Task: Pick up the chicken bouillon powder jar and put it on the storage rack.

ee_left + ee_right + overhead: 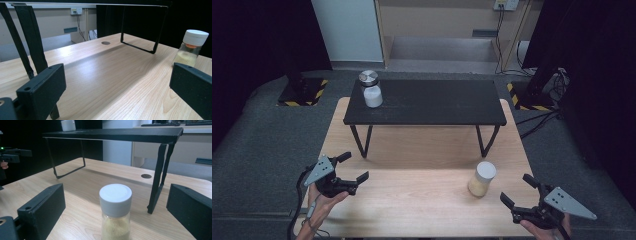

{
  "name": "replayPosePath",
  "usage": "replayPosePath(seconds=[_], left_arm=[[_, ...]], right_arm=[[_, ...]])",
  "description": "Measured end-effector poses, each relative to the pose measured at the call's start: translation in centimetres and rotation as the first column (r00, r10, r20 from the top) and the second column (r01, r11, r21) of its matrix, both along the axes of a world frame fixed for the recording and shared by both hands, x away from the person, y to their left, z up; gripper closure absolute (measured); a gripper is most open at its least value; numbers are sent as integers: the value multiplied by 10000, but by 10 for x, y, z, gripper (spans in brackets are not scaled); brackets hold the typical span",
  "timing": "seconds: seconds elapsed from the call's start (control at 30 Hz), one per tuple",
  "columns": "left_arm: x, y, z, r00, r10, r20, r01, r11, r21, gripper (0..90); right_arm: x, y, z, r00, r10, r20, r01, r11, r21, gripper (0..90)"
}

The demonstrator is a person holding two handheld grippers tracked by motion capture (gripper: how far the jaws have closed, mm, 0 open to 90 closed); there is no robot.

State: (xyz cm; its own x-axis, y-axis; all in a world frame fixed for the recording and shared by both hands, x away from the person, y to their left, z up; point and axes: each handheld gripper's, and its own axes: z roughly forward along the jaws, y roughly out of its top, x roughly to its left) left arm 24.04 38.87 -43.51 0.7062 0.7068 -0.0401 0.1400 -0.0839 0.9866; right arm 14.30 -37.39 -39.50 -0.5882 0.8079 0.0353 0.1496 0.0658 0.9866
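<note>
A clear jar [482,179] with a white screw cap, partly filled with pale yellow powder, stood upright in front of the black shelf [427,102], off that shelf's right legs. A second jar [371,89], silver-lidded and holding white powder, stood upright on top of the shelf at its left end.

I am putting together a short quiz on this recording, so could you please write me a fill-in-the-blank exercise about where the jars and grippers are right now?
1. The jar with the metal lid stands on top of the black ____.
2. The jar with the white lid holds a ____ powder and stands on the wooden table.
3. The right gripper has its jaws ____, with the white-lidded jar ahead of them.
4. The left gripper holds ____.

Missing words: shelf; yellowish; open; nothing
</note>
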Motion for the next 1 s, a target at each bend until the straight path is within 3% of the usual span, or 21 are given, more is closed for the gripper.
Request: replayPosePath(seconds=[0.33,1.0], left_arm=[[0,2,-1,10000,-50,-5,50,10000,-57,0],[1,1,0,9999,-129,-49,129,9999,46,0]], right_arm=[[23,11,21,9978,227,-620,-261,9982,-546,32],[71,40,11,9831,91,-1830,-321,9919,-1228,61]])
